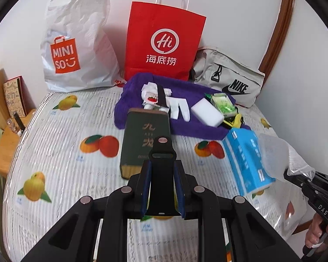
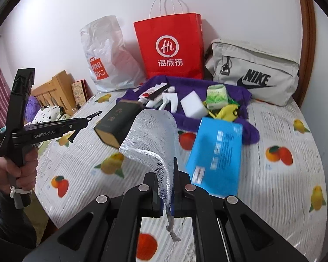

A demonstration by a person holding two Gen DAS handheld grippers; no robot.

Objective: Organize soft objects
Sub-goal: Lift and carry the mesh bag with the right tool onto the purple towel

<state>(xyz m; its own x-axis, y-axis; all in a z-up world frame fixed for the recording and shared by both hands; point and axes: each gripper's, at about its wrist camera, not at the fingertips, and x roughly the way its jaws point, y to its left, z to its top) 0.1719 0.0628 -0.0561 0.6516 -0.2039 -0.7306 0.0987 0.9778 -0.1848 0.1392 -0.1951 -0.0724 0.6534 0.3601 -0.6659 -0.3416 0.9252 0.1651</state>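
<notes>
Right tongs (image 2: 164, 187): our fingers are clamped on a translucent white mesh net pouch (image 2: 152, 135), pinched at its narrow end. The pouch arches up and forward over the fingertips, clear of the table; its knotted grey drawstring (image 2: 171, 229) dangles below the jaws.

Left tongs (image 1: 163, 185): our blue-padded fingers (image 1: 147, 187) stand parted around a black strap piece that rises between them. We cannot tell whether the pads touch it.

Beyond the left fingertips lies a dark green rectangular tin box (image 1: 145, 139) on the fruit-printed plastic tablecloth (image 1: 54, 152). Further ahead a crumpled purple cloth (image 1: 185, 126) carries white gloves (image 1: 179, 107), a white foam sponge block (image 1: 207, 112) and a green-printed packet (image 1: 223, 103).

Just ahead and right of the right tongs, a blue tissue pack (image 2: 216, 152) appears blurred, overlapping the near edge of the purple cloth.

Against the wall, well ahead of both tongs: a white Miniso plastic bag (image 1: 76, 50), a red paper bag with white handles (image 1: 164, 43) and a grey Nike fabric bag (image 1: 229, 76).
</notes>
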